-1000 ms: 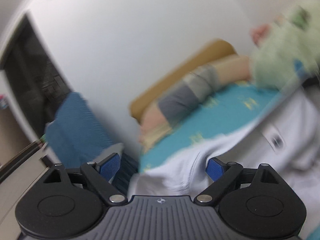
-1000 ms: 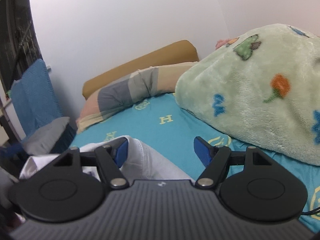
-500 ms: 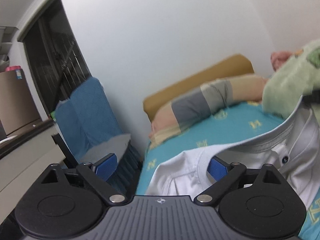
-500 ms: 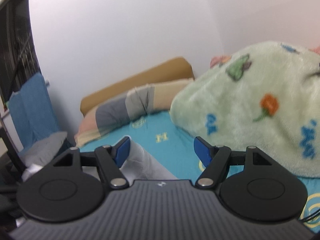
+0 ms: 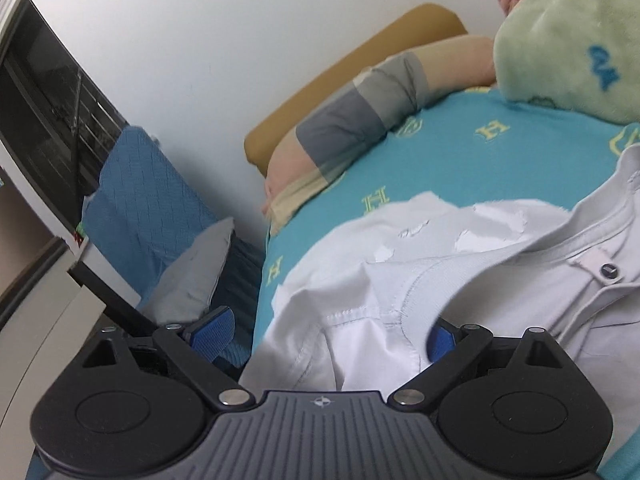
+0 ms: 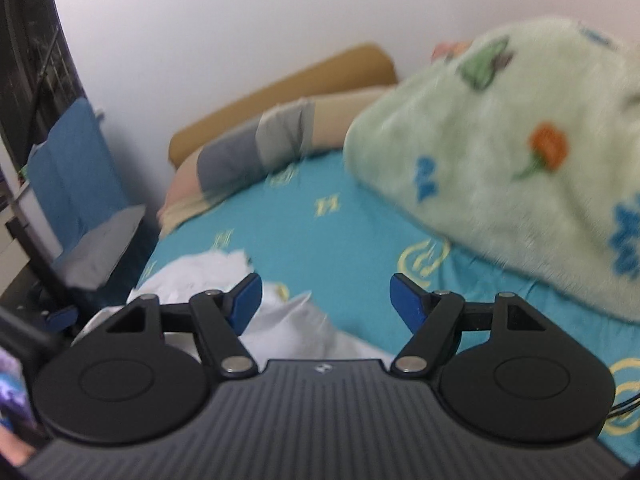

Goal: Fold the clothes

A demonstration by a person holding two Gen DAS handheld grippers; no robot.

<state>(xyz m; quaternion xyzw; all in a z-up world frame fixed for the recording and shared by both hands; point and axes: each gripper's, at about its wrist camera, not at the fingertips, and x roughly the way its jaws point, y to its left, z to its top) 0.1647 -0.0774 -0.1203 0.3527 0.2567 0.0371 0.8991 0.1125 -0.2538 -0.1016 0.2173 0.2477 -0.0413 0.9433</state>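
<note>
A white collared shirt with a small dark button lies crumpled on the teal bed sheet. My left gripper is open, its jaws wide. The shirt's shoulder seam bunches between them and covers part of the right pad, but neither pad presses on it. In the right wrist view the shirt lies low on the left, behind the left fingertip. My right gripper is open and its jaws are opening; only a loose edge of shirt and bare sheet show between them.
A green fleece blanket is heaped on the bed's right side. A patchwork pillow rests against the tan headboard. Left of the bed stands a chair draped in blue cloth with a grey cushion.
My left gripper has dropped and tilted down onto the shirt, whose shoulder now sits between its jaws. My right gripper has shifted slightly, and the shirt has slipped from its left pad.
</note>
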